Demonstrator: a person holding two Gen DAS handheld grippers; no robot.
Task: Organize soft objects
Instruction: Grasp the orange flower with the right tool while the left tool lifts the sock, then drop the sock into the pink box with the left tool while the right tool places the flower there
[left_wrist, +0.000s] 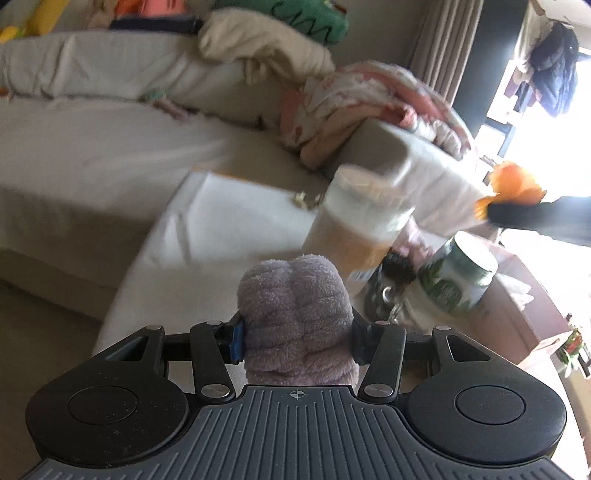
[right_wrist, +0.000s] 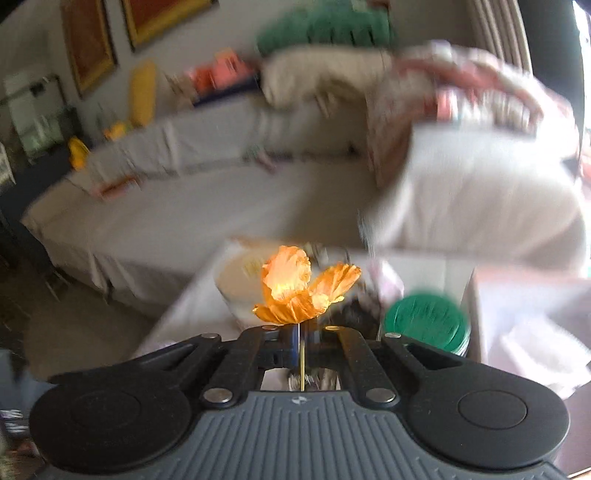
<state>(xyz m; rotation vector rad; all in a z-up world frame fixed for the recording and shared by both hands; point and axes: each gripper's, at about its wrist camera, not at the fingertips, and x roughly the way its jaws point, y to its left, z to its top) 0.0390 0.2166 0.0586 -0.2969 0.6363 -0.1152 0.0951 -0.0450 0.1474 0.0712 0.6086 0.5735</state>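
Note:
My left gripper (left_wrist: 295, 341) is shut on a fluffy lavender-grey plush piece (left_wrist: 295, 314), held above a white-covered table (left_wrist: 221, 229). My right gripper (right_wrist: 301, 345) is shut on the thin yellow stem of an orange fabric flower (right_wrist: 299, 288), whose bloom stands just past the fingertips. In the left wrist view the same flower (left_wrist: 511, 184) and the dark right gripper (left_wrist: 546, 218) show at the far right. Both views are motion-blurred.
A beige sofa (left_wrist: 92, 147) holds a cream cushion (left_wrist: 258, 44), a green plush (left_wrist: 314, 18) and a pink patterned blanket (left_wrist: 369, 107). A tall white-lidded jar (left_wrist: 365, 218) and a green-lidded jar (left_wrist: 461, 277) stand on the table. The green lid also shows in the right wrist view (right_wrist: 426, 321).

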